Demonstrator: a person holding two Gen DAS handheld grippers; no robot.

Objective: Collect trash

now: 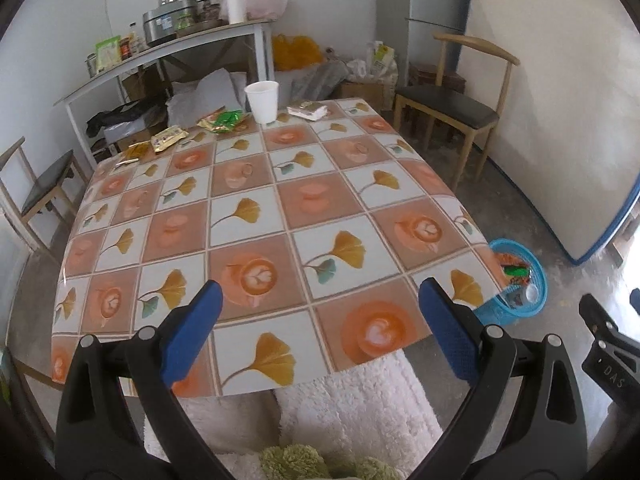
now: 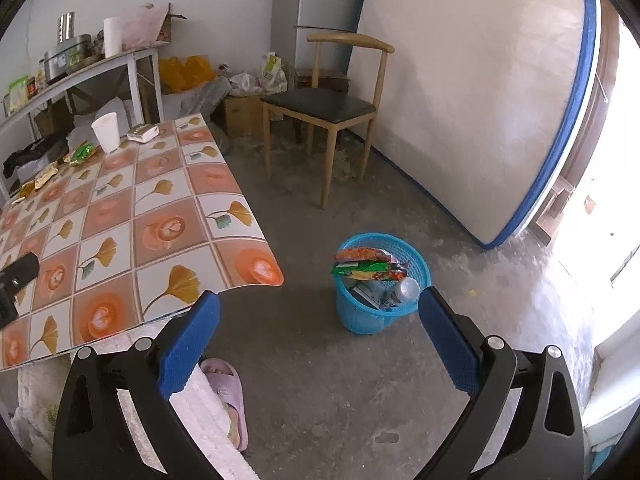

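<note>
My left gripper [image 1: 320, 300] hangs open over the near edge of the patterned table [image 1: 248, 216], nothing between its blue pads. At the table's far edge lie a white paper cup [image 1: 262, 100], green snack wrappers [image 1: 222, 120], a gold packet [image 1: 168, 138], small yellow wrappers [image 1: 134, 152] and a white tissue pack [image 1: 307, 110]. My right gripper [image 2: 320, 304] stands open and empty over the bare floor, just left of the blue trash basket [image 2: 380, 284], which holds wrappers and a bottle. The basket [image 1: 518, 284] also shows past the table's right corner.
A wooden chair [image 2: 324, 108] stands beyond the basket, another chair [image 1: 44, 192] left of the table. A cluttered shelf [image 1: 168, 44] and bags line the back wall. A large white board [image 2: 480, 120] leans on the right. A person's fluffy white trouser leg [image 1: 352, 400] and pink slipper [image 2: 228, 392] sit below.
</note>
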